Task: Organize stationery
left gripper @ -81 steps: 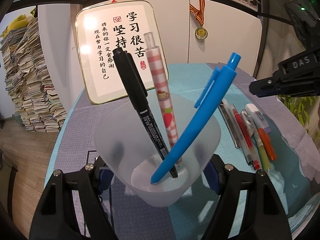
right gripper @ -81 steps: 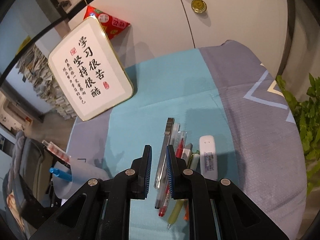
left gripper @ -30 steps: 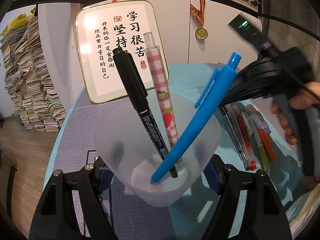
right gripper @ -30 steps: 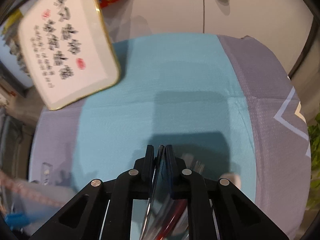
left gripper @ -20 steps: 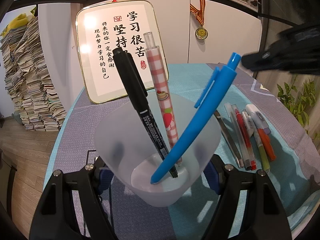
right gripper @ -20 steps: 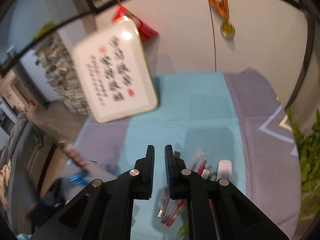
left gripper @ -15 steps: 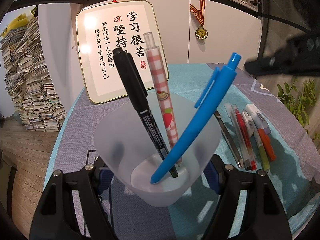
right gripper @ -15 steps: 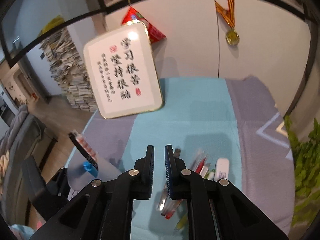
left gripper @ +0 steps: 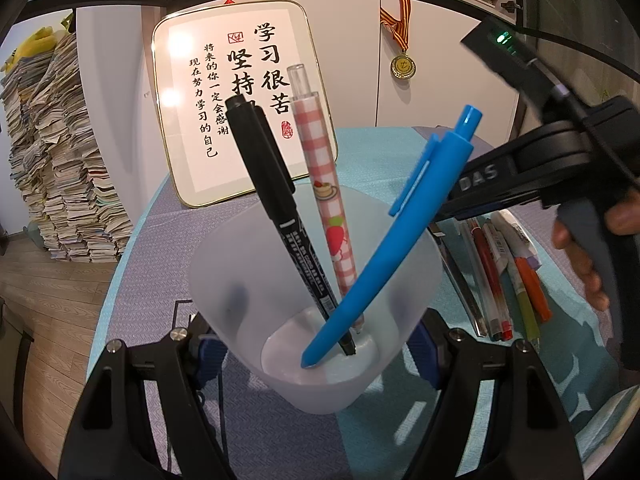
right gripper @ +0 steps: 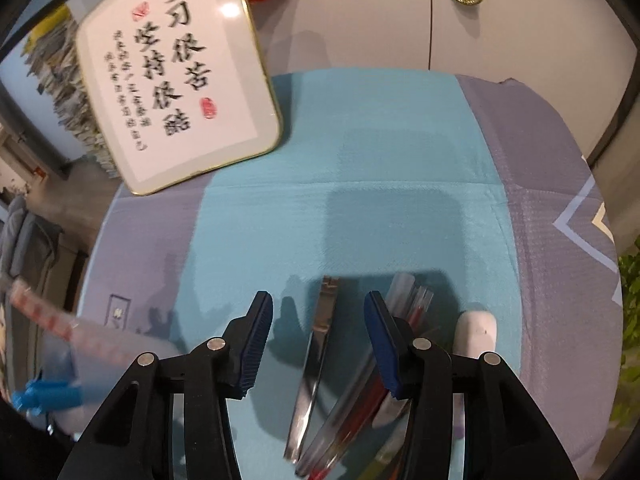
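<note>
My left gripper [left gripper: 314, 352] is shut on a frosted plastic cup [left gripper: 248, 280]. In the cup stand a black marker [left gripper: 272, 200], a pink checked pen [left gripper: 324, 196] and a blue pen [left gripper: 404, 236]. To its right, several pens lie in a row on the cloth: a silver pen [left gripper: 460, 280], a red gel pen [left gripper: 490, 276] and an orange marker [left gripper: 532, 288]. My right gripper [right gripper: 320, 340] hangs low over this row, jaws opening. The silver pen [right gripper: 316, 356] lies between its fingers, untouched by either pad. A hand [left gripper: 580, 256] holds that gripper.
A framed calligraphy board [left gripper: 240, 112] leans on the cabinet behind the round table [right gripper: 380, 140]. A medal [left gripper: 403, 66] hangs on the cabinet door. A white correction tape [right gripper: 476, 332] lies right of the pens. Paper stacks [left gripper: 60, 160] stand at the left, a plant [right gripper: 630, 320] at the right.
The right gripper, raised above the table half a second ago with its jaws nearly together, has dropped over the pens and spread its jaws wide. The left gripper and cup have not moved.
</note>
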Demonstrator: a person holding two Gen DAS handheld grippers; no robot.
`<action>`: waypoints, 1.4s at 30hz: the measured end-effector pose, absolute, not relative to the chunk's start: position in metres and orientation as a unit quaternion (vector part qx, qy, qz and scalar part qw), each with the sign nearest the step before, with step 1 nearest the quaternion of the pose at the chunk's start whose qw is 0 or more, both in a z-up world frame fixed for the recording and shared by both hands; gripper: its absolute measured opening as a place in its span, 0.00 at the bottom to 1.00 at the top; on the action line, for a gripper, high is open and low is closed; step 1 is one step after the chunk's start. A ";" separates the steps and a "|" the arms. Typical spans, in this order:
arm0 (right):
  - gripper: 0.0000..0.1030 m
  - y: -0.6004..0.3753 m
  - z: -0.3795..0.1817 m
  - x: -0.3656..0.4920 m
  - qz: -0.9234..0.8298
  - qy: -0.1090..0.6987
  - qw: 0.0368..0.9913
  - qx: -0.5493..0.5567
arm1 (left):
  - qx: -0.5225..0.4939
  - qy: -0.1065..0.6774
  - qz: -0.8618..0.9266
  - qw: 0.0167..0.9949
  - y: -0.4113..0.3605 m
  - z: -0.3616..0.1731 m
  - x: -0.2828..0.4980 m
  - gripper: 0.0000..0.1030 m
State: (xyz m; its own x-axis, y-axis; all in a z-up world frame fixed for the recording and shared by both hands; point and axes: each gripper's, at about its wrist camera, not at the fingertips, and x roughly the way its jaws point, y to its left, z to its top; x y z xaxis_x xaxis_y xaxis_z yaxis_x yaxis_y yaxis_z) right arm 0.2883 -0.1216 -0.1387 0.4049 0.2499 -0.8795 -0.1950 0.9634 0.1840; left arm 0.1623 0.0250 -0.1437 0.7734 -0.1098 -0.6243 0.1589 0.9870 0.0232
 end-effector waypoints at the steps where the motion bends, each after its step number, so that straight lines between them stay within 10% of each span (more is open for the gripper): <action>1: 0.48 -0.121 -0.142 0.291 0.133 0.533 0.835 0.029 | 0.037 0.329 -0.071 0.941 0.025 -0.144 0.162 0.72; 4: 0.46 -0.117 -0.148 0.294 0.132 0.538 0.832 0.024 | 0.037 0.329 -0.071 0.941 0.025 -0.144 0.162 0.72; 9: 0.12 -0.106 -0.154 0.296 0.121 0.533 0.837 -0.018 | 0.037 0.329 -0.072 0.941 0.025 -0.144 0.163 0.72; 42: 0.11 -0.103 0.041 0.154 0.282 0.268 0.920 0.054 | 0.037 0.329 -0.072 0.941 0.025 -0.144 0.163 0.72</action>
